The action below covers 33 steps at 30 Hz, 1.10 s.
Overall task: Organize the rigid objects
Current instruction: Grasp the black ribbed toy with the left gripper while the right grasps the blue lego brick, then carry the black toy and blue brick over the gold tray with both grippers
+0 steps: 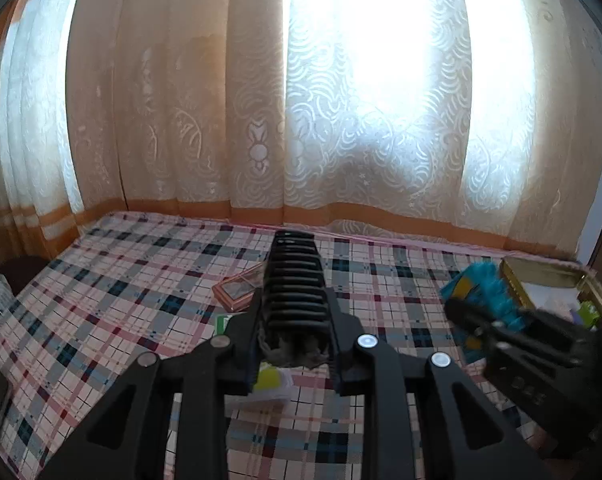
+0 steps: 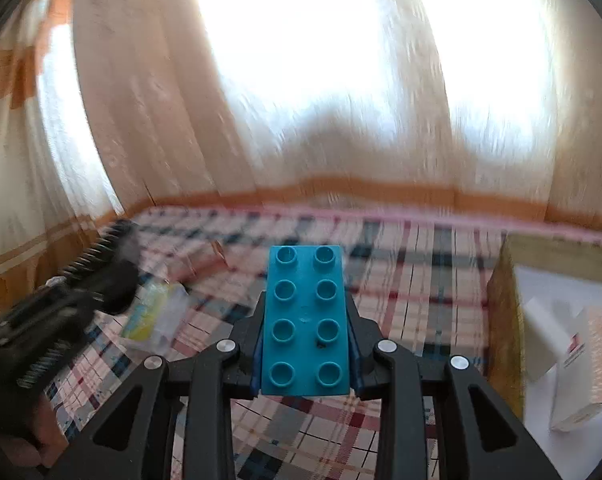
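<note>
Jaws: my right gripper clamps teal brick; my left gripper is shut, empty. Carry step; next, swing brick right, over gold box, release inside.

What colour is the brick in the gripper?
Teal blue brick, clearest in the right wrist view.

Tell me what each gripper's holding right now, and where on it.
Right gripper: teal studded brick, clamped on its long sides. Left gripper: shut on a crumpled grey scrap near the finger bases; identity unclear.
</note>
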Available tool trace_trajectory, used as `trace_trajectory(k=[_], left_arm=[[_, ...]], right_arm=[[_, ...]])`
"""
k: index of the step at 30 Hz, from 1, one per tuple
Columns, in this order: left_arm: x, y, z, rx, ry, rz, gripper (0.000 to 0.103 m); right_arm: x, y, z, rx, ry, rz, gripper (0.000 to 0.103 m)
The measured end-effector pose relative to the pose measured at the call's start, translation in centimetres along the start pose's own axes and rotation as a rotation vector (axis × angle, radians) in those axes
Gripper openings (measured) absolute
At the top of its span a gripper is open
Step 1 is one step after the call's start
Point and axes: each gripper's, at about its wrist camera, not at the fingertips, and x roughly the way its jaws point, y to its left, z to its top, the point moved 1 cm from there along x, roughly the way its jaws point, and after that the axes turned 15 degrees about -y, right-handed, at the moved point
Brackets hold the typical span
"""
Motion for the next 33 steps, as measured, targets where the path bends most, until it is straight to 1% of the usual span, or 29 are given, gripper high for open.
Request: trace_trajectory(k=[2,5,9,20,33], left_arm=[[-0.1,-0.4,-0.1,0.019,-0.007,0.015,0.024],[-0.2,-0.7,-0.3,0.015,-0.010,0.019,0.024],[-0.3,-1.2,-0.6,0.039,-0.019,0.040,0.024],[-1.2,-2.3,-1.2,0.043,-0.017,0.051,0.024],[-2.8,-3.0,-1.4,0.026,-0.031,0.061,0.024]], right_arm=[[-0.9,0.6,0.3,-0.035,-0.046,-0.009,0.034],[-2.3,1.1,0.5,-0.084,-0.106,-0.048,0.034],[-3.5,1.3,0.4,-0.105,-0.142,-0.080,0.034],[-6.0,0.7,0.0,-0.094,-0.156,-0.099,0.034],[-7.0,0.5,-0.2,-0.098,-0.155,-0.102,0.035]])
